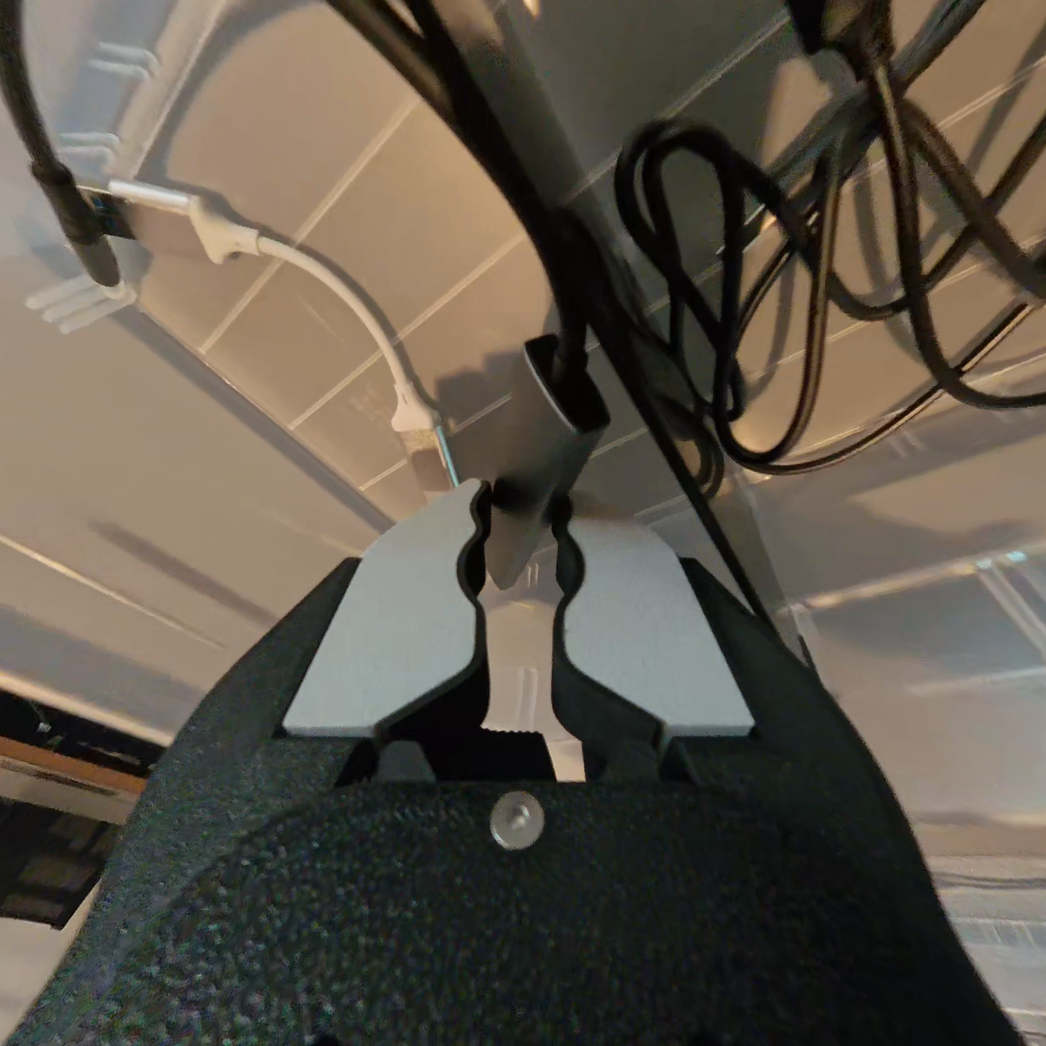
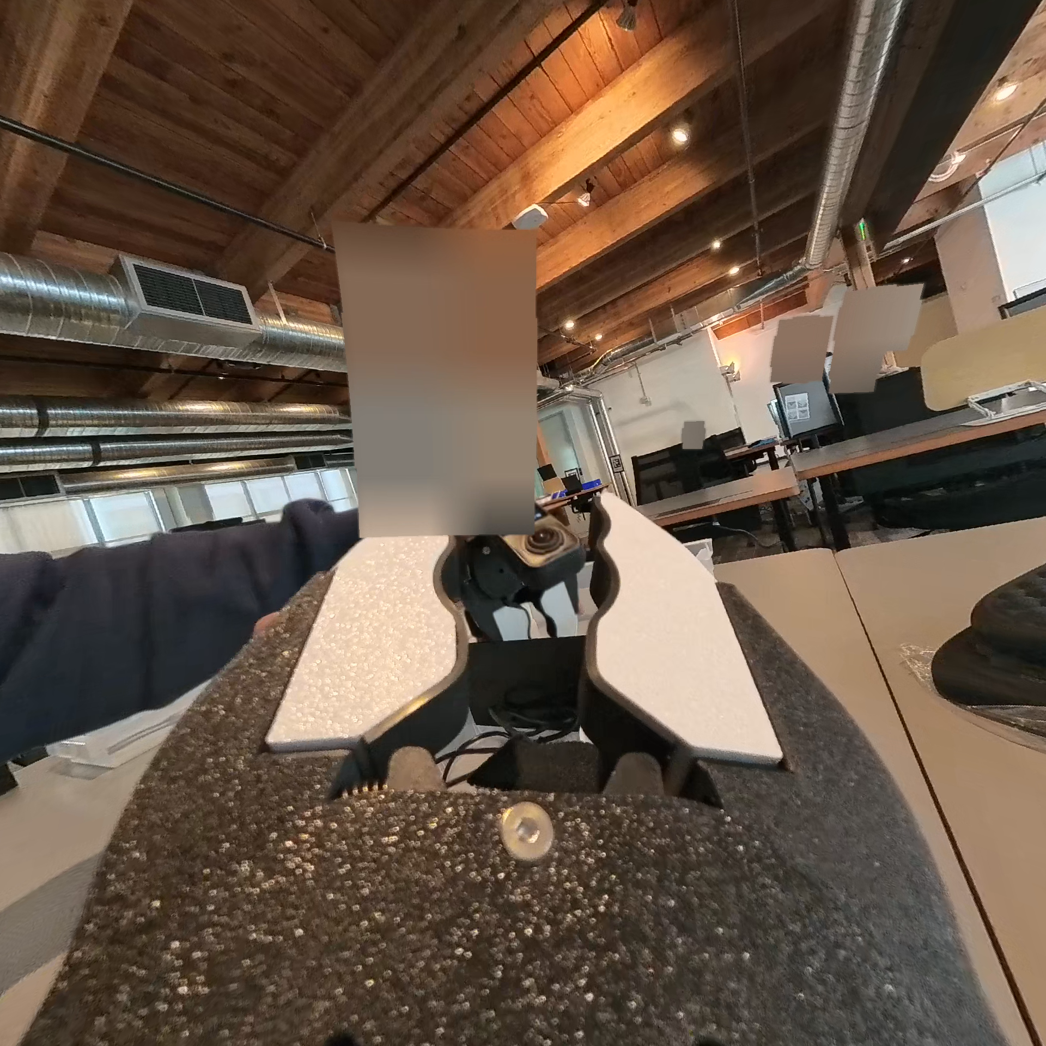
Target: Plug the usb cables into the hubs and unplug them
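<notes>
Left gripper [image 1: 523, 501] clamps the grey hub [image 1: 529, 453] at frame centre, white cable [image 1: 351, 294] apparently plugged in beside it. Right gripper [image 2: 523, 543] gapes empty, aimed away. Unplugging looks next: needs a straight pull.

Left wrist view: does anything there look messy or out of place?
Yes. A bundle of black cables hangs in tangled loops at upper right, untidy rather than damaged. The left gripper holds a grey hub tilted, with a black cable plugged in. Nothing looks broken or spilled.
</notes>
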Tool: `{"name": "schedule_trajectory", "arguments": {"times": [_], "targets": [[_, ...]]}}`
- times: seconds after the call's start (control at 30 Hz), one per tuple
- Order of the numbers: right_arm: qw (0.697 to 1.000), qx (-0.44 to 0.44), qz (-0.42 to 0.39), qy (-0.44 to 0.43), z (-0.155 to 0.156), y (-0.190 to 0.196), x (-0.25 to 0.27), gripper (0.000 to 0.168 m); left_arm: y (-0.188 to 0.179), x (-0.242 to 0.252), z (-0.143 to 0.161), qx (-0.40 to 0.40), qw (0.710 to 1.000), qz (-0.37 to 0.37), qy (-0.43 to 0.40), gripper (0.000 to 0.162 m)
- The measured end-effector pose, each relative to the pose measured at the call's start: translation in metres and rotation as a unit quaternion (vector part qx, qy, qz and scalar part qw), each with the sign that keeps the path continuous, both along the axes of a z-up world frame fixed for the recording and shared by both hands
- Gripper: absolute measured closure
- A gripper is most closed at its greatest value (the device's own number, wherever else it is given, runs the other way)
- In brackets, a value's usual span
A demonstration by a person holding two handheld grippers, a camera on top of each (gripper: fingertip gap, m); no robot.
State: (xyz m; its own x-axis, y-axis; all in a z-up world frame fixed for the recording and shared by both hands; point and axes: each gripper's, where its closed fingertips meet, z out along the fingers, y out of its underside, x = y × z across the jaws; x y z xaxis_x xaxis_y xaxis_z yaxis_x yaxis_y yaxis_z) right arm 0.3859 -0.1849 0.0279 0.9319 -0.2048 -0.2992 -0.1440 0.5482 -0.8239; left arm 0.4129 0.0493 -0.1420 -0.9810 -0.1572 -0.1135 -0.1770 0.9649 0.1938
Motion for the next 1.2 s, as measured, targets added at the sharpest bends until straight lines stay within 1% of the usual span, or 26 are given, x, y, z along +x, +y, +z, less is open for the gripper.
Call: {"name": "schedule_trajectory", "arguments": {"times": [0.07,0.13,0.2,0.27,0.43,0.53,0.67,0.77,0.87,0.97,1.07,1.2], "targets": [[1.000,0.002,0.000,0.000,0.001,-0.001,0.000,0.125,0.001,0.003,-0.004,0.001,1.000,-0.003,-0.006,0.147],[1.000,0.004,-0.001,-0.001,0.001,-0.002,0.000,0.125,-0.001,0.006,-0.004,-0.016,1.000,0.003,-0.018,0.149],[1.000,0.005,-0.001,0.000,0.001,-0.003,0.001,0.125,-0.005,0.007,-0.001,-0.041,0.999,0.022,-0.025,0.150],[1.000,0.006,-0.001,0.001,0.001,-0.003,0.001,0.125,-0.006,0.012,0.008,-0.061,0.996,0.041,-0.049,0.151],[1.000,0.005,0.001,0.000,0.001,-0.001,0.000,0.126,-0.013,0.022,0.042,-0.134,0.981,0.095,-0.108,0.152],[1.000,0.005,0.000,-0.001,0.002,-0.001,0.000,0.126,-0.020,0.023,0.067,-0.193,0.963,0.121,-0.143,0.152],[1.000,0.004,0.001,-0.003,0.002,0.000,-0.001,0.125,-0.033,0.016,0.102,-0.273,0.934,0.131,-0.188,0.152],[1.000,0.002,0.003,-0.006,0.003,0.002,-0.003,0.125,-0.042,0.007,0.131,-0.332,0.905,0.138,-0.228,0.152],[1.000,-0.002,0.008,-0.010,0.004,0.005,-0.006,0.125,-0.050,-0.010,0.162,-0.404,0.866,0.139,-0.262,0.152],[1.000,-0.007,0.012,-0.018,0.007,0.009,-0.011,0.126,-0.053,-0.039,0.193,-0.484,0.815,0.140,-0.286,0.152],[0.999,-0.013,0.019,-0.027,0.009,0.013,-0.017,0.126,-0.052,-0.080,0.217,-0.571,0.756,0.113,-0.299,0.152],[0.998,-0.027,0.035,-0.039,0.012,0.026,-0.029,0.127,-0.033,-0.131,0.226,-0.644,0.689,0.112,-0.313,0.152]]}}
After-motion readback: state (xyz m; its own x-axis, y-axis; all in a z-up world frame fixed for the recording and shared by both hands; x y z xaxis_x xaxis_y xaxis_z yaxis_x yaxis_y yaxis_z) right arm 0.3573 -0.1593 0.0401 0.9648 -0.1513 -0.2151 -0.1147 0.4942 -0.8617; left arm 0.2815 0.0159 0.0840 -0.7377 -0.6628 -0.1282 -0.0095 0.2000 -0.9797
